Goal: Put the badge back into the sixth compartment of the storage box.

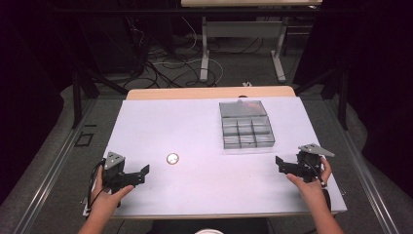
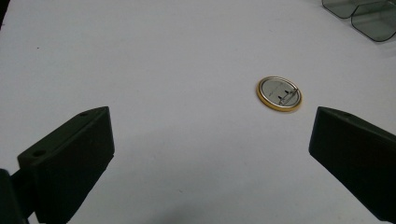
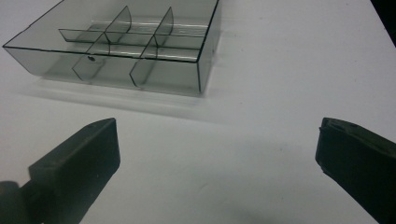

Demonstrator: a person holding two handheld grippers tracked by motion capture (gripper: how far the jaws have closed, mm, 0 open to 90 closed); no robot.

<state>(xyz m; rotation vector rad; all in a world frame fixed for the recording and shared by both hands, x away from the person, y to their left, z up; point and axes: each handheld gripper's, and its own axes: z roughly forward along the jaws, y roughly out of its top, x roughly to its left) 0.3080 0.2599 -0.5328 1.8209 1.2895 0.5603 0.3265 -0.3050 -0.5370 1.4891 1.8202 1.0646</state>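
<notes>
Two grippers hover wide open and empty: the left gripper [image 2: 210, 154] faces a round gold-rimmed metal pin badge [image 2: 279, 94] lying flat, back side up, its pin bar running roughly crosswise, just ahead. The right gripper [image 3: 215, 158] faces a clear smoky plastic compartment box [image 3: 140, 77] on the white table [image 1: 195, 126]; dark room behind.

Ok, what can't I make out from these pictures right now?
- Pin-back button: its front faces down on the table, left gripper view.
- Compartment box: far section's reddish contents blurred, too small, high view.
- Box: back cut off by top edge, right gripper view.
</notes>
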